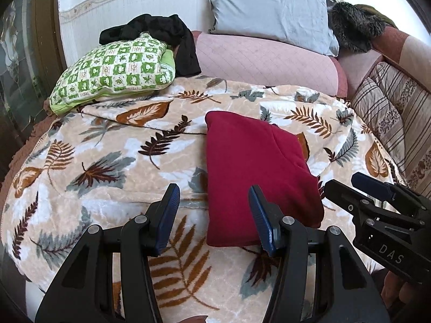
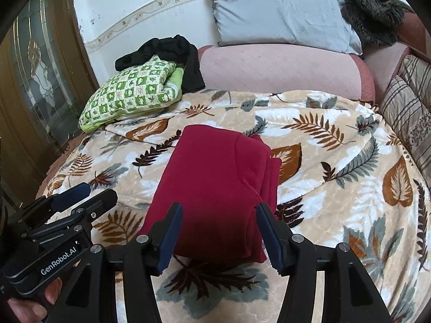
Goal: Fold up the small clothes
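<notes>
A dark red garment (image 1: 256, 172) lies folded into a compact rectangle on the leaf-patterned blanket (image 1: 107, 145); it also shows in the right wrist view (image 2: 215, 188). My left gripper (image 1: 214, 202) is open and empty, just above the garment's near left edge. My right gripper (image 2: 219, 223) is open and empty, hovering over the garment's near end. The right gripper shows at the right edge of the left wrist view (image 1: 347, 185), and the left gripper shows at the lower left of the right wrist view (image 2: 89, 191).
A green checked pillow (image 1: 113, 72) with a black garment (image 1: 161, 35) on it lies at the back left. A pink bolster (image 1: 266, 59) and a grey pillow (image 1: 269, 10) stand at the back. Striped cushions (image 1: 396, 113) line the right side.
</notes>
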The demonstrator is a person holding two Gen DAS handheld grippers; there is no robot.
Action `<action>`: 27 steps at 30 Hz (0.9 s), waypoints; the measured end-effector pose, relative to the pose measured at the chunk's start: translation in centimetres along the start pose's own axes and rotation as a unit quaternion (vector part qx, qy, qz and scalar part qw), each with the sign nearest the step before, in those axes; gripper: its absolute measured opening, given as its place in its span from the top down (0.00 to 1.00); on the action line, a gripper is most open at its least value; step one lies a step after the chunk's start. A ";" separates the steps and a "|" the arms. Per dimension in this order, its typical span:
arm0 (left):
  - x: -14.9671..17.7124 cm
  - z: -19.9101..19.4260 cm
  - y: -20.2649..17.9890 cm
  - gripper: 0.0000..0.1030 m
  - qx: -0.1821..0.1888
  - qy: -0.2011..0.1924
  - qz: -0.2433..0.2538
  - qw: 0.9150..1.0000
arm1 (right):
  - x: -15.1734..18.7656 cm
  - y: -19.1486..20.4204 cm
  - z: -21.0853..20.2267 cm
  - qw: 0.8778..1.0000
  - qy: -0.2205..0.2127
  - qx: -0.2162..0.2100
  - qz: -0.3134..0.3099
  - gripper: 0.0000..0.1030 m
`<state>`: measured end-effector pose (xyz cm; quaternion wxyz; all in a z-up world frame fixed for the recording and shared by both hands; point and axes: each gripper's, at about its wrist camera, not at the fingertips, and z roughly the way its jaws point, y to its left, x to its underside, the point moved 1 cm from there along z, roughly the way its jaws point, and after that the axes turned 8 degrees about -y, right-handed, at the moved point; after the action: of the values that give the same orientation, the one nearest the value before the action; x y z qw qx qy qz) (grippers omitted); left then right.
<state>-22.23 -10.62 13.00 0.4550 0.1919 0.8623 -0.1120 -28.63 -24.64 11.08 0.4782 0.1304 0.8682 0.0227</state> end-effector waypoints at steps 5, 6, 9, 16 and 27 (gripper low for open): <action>0.1 0.0 0.1 0.49 -0.002 0.000 0.001 1.000 | 0.0 -0.1 0.0 1.000 0.002 -0.001 0.001 0.46; 0.1 0.0 0.1 0.49 -0.001 0.000 0.000 1.000 | 0.0 0.0 0.0 1.000 0.003 -0.001 0.001 0.46; 0.2 0.0 0.0 0.48 -0.001 0.000 0.001 1.000 | 0.1 0.2 0.3 1.000 0.006 -0.001 0.002 0.46; 0.4 0.3 0.1 0.49 -0.003 0.004 0.002 1.000 | 0.5 0.6 0.8 1.000 0.013 -0.002 0.002 0.46; 0.4 0.8 -0.1 0.48 -0.007 0.009 0.008 1.000 | 0.8 0.2 1.4 1.000 0.021 -0.001 0.009 0.46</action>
<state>-21.86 -10.90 12.18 0.4496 0.1962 0.8656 -0.1006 -27.79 -24.34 9.68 0.4596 0.1376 0.8769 0.0307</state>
